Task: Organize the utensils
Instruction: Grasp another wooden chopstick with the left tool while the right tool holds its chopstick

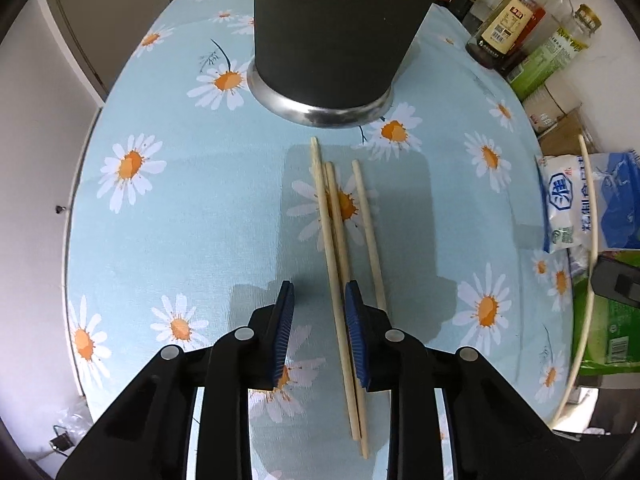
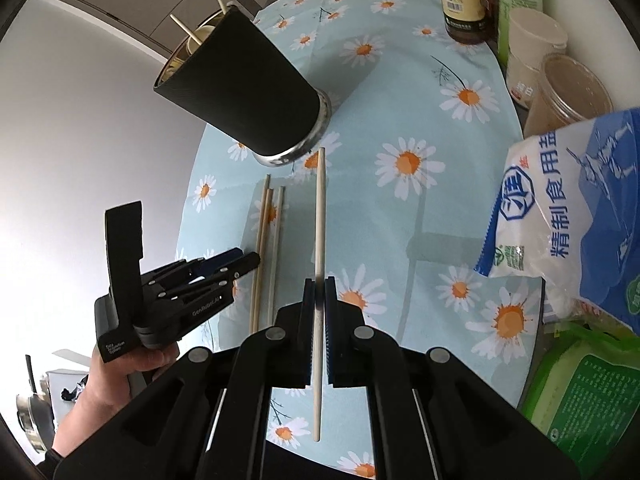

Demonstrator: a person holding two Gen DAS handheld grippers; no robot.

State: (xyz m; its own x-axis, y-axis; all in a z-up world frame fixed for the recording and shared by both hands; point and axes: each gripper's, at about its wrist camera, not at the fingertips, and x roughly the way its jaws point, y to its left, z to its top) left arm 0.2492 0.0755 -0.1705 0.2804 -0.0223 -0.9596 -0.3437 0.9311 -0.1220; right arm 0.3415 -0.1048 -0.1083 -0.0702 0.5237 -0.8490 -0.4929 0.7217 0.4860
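Three wooden chopsticks (image 1: 340,220) lie side by side on the daisy tablecloth (image 1: 180,200), just in front of the black utensil holder (image 1: 332,20). My left gripper (image 1: 320,286) points down over their near ends and is open. Two of the sticks run between its blue pads close to the right one, and the third lies outside. My right gripper (image 2: 319,280) is shut on a white chopstick (image 2: 320,220), held above the cloth and pointing toward the holder (image 2: 240,92). That holder has other sticks (image 2: 186,30) standing in it. A hand (image 2: 120,368) holds the left gripper (image 2: 236,266) beside the three chopsticks (image 2: 268,240).
Sauce bottles (image 1: 508,24) stand at the back right of the round table. A blue-and-white salt bag (image 2: 568,208), a green packet (image 2: 588,400) and plastic tubs (image 2: 568,88) crowd the right edge. The table edge (image 1: 80,184) curves close on the left.
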